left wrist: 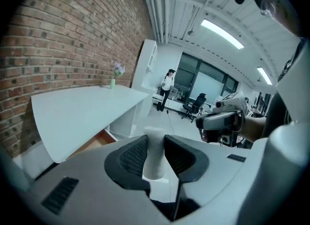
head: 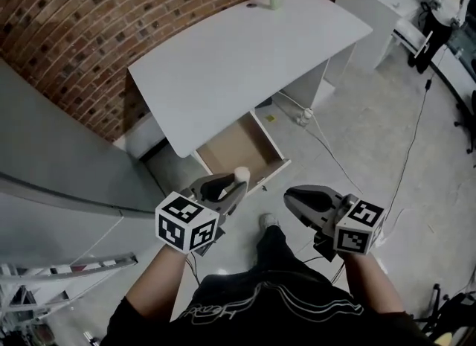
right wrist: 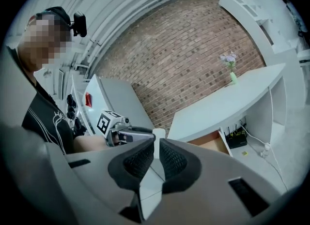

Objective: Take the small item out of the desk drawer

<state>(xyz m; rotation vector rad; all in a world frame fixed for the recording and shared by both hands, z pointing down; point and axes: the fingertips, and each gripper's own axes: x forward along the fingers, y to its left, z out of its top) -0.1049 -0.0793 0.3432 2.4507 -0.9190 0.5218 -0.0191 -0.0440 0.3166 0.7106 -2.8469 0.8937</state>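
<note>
The small white cylinder (left wrist: pixel 155 152) is clamped between the left gripper's (head: pixel 233 185) jaws, in the air just in front of the open desk drawer (head: pixel 236 147). The right gripper (head: pixel 291 197), farther right of the drawer, seems closed and holds nothing.

The pale wooden drawer (head: pixel 239 146) stands pulled out from under the white curved desk top (head: pixel 245 62). Most of it lies open from above, and only its back end runs under the desk's edge. Close on my left, a big grey slanted panel (head: pixel 59 151) hems in that side. To my right the grey floor (head: pixel 357 136) is open, crossed by a thin black cable (head: pixel 410 143). A brick wall (head: pixel 89 24) closes off the space behind the desk.
</note>
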